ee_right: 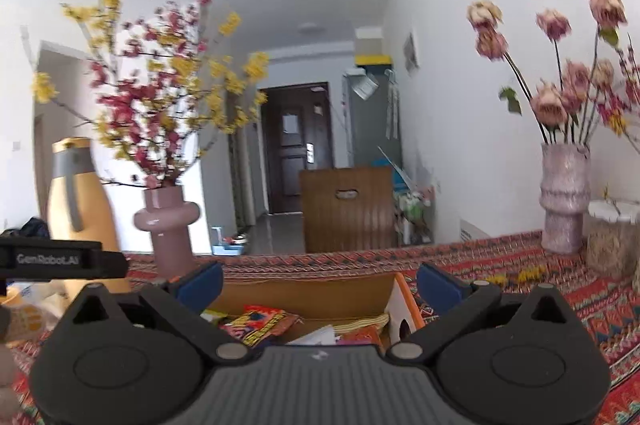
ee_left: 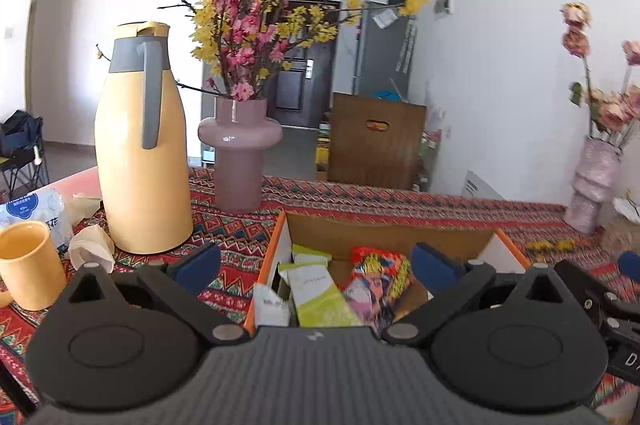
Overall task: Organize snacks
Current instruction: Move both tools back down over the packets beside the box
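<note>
Left gripper [ee_left: 316,263] spread wide, empty. Right gripper [ee_right: 319,283] likewise wide, empty. Cardboard box [ee_left: 384,233] just ahead, below fingertips; green snack packets [ee_left: 316,291], red snack bag [ee_left: 382,281] inside.

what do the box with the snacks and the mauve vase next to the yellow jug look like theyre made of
Box: likely cardboard, with a matte brown inner wall, thin edges and orange-printed outer sides. Mauve vase: probably glazed ceramic or opaque glass; it is smooth and glossy, with bright highlights on its bulging ring.
</note>
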Tool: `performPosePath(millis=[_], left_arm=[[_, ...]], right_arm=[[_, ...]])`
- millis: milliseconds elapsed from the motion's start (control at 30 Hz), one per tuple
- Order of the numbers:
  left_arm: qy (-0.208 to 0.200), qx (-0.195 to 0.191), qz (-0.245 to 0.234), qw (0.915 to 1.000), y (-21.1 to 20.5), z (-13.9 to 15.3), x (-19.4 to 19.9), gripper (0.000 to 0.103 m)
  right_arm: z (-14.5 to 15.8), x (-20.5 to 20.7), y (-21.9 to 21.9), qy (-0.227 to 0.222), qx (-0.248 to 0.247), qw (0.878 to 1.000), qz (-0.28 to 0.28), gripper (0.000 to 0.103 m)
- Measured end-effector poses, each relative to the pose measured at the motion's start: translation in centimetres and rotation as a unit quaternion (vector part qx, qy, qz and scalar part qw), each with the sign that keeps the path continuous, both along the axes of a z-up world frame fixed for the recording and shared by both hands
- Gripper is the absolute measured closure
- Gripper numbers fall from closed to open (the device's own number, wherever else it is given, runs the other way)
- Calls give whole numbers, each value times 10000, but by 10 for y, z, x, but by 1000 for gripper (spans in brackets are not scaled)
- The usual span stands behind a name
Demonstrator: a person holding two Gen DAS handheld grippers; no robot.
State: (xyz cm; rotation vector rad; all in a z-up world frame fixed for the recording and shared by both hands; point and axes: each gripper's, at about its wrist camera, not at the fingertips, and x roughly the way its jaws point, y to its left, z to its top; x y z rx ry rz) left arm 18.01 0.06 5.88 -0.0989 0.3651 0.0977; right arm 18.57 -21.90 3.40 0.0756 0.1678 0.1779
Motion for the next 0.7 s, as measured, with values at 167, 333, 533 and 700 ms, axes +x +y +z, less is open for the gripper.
performPosePath(millis=[167,333,533,700], left_arm=[[214,231,-147,9994,7,-20,-21,0],[568,530,-155,9969,14,-48,-31,0],[805,355,-132,9960,23,-75,-34,0],[582,454,-212,9970,21,-87,-40,0]], right_arm=[[-8,-29,-6,109,-262,9994,174,0],[-32,-47,-15,479,-470,9977,141,0],[-58,-49,-23,894,-459,9949,79,0],[-72,-46,-25,877,-384,9954,-10,0]])
